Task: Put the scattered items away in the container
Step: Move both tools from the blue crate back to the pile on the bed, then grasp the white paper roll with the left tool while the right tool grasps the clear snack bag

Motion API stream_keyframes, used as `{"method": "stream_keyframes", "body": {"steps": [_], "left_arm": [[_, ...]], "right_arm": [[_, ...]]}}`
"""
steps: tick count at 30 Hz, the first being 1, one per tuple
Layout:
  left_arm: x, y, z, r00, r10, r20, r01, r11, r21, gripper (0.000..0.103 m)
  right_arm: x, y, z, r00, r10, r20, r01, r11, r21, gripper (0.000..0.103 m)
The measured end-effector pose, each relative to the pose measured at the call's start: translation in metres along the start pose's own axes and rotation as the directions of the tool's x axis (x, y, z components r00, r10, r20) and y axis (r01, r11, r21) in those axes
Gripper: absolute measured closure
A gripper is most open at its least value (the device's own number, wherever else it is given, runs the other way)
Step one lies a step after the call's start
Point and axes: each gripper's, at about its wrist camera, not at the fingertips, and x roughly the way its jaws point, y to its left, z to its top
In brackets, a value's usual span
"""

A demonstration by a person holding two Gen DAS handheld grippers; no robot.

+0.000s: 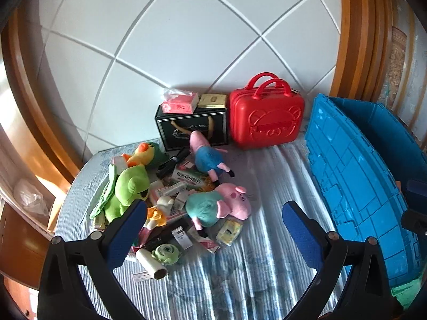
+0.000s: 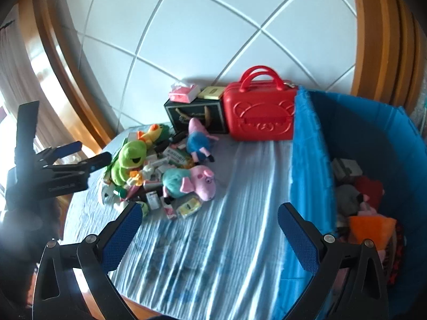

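Note:
A pile of toys and small boxes lies on the striped bed: a green frog plush [image 1: 125,189] [image 2: 128,160], a pink pig plush in teal [image 1: 218,205] [image 2: 192,181], a pig plush in blue [image 1: 208,157] [image 2: 197,141], a duck plush [image 1: 141,154], a white roll [image 1: 150,264]. The blue container [image 1: 355,176] [image 2: 309,160] stands at the right and holds several items [image 2: 357,200]. My left gripper [image 1: 213,226] is open and empty just before the pile; it also shows in the right wrist view [image 2: 82,154]. My right gripper [image 2: 210,229] is open and empty over the bed by the container.
A red case [image 1: 267,117] [image 2: 259,114] and a black gift bag [image 1: 192,128] [image 2: 197,114] with small boxes on top stand against the white padded headboard [image 1: 186,40]. Wooden bed frame [image 1: 40,122] borders the left side.

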Motion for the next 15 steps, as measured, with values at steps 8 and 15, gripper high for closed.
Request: {"method": "stream_keyframes", "body": {"steps": [8, 15], "left_arm": [[0.015, 0.086, -0.043, 0.995, 0.058, -0.082, -0.065, 0.994, -0.086, 0.0], [0.062, 0.139, -0.103, 0.974, 0.103, -0.202, -0.13, 0.983, -0.13, 0.0]], "right_arm": [[0.049, 0.051, -0.011, 0.999, 0.02, -0.048, -0.021, 0.999, -0.026, 0.0], [0.103, 0.085, -0.027, 0.994, 0.034, -0.103, -0.036, 0.999, -0.022, 0.0]]}}
